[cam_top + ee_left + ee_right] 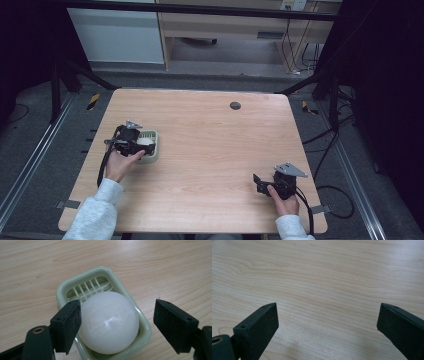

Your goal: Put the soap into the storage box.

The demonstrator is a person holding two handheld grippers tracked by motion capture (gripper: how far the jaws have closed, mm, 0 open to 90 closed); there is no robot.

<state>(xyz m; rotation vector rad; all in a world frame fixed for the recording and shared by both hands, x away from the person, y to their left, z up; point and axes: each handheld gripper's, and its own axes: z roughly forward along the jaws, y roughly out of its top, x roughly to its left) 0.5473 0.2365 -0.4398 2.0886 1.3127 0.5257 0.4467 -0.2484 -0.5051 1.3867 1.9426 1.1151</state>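
Note:
A pale green soap dish (62, 288) with a slotted floor sits on the left part of the wooden table (210, 135). A round white soap (110, 322) lies in the dish. My left gripper (117, 323) is open, its jaws on either side of the soap; the left jaw is close to the soap, the right jaw stands apart from it. In the high view the left gripper (142, 146) hovers over the soap dish (154, 152). My right gripper (327, 326) is open above bare wood, at the table's front right (257, 182).
A small dark round cap (235, 105) is set in the table near its far edge. Black frame legs and cables stand around the table on the grey floor. A wooden cabinet (225, 25) is at the back.

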